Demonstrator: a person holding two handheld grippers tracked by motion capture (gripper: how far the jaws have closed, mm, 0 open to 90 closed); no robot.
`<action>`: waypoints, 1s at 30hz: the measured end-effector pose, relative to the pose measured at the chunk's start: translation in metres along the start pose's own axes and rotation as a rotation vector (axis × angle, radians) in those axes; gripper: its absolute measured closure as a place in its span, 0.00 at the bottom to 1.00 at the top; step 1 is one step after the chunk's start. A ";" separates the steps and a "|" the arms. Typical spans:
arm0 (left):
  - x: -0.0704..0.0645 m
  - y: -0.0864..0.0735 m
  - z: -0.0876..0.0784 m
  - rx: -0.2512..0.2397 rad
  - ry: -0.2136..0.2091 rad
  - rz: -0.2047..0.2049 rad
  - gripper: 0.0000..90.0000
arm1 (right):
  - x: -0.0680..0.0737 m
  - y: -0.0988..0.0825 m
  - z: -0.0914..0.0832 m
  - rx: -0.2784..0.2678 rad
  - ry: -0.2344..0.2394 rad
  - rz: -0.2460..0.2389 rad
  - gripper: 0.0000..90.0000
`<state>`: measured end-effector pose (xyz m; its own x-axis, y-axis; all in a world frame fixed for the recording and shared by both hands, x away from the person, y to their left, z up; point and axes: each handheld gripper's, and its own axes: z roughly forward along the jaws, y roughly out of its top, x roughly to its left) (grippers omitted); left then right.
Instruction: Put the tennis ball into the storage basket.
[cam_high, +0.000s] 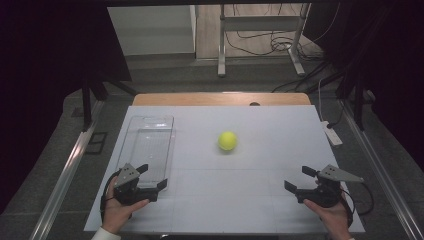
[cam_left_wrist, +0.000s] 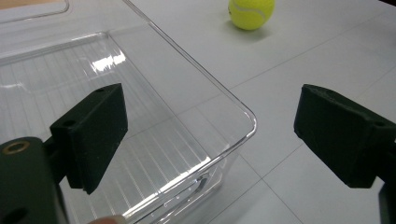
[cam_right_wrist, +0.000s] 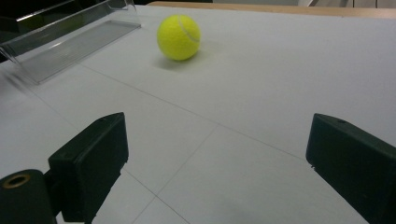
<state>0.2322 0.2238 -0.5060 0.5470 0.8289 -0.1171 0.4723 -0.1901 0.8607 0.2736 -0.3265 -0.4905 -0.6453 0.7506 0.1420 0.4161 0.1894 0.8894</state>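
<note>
A yellow tennis ball (cam_high: 227, 141) lies alone near the middle of the white table top; it is also at the top of the left gripper view (cam_left_wrist: 251, 13) and upper left in the right gripper view (cam_right_wrist: 179, 37). A clear plastic tray (cam_high: 146, 150) stands empty on the left. My left gripper (cam_high: 152, 177) sits open at the tray's near corner (cam_left_wrist: 247, 119), one jaw over the tray, the other over the table. My right gripper (cam_high: 299, 178) rests open at the front right, nothing between its jaws (cam_right_wrist: 215, 158).
The white table sheet (cam_high: 270, 150) has a wooden edge (cam_high: 215, 98) at the back. A small white object (cam_high: 332, 134) lies at the right edge. Floor, cables and a metal stand leg (cam_high: 221, 55) lie beyond.
</note>
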 end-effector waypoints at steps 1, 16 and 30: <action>0.000 0.000 0.000 0.000 0.000 0.000 0.12 | 0.000 -0.001 0.000 0.004 -0.001 0.001 0.06; -0.002 0.000 0.002 0.006 -0.002 -0.001 0.12 | 0.001 -0.002 0.002 0.007 -0.010 -0.003 0.08; -0.005 0.002 -0.002 0.008 -0.004 -0.002 0.12 | 0.002 0.001 0.002 -0.003 -0.008 -0.015 0.08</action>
<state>0.2294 0.2200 -0.5028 0.5490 0.8270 -0.1207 0.4787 -0.1928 0.8566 0.2743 -0.3237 -0.4904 -0.6467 0.7525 0.1249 0.4042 0.1992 0.8927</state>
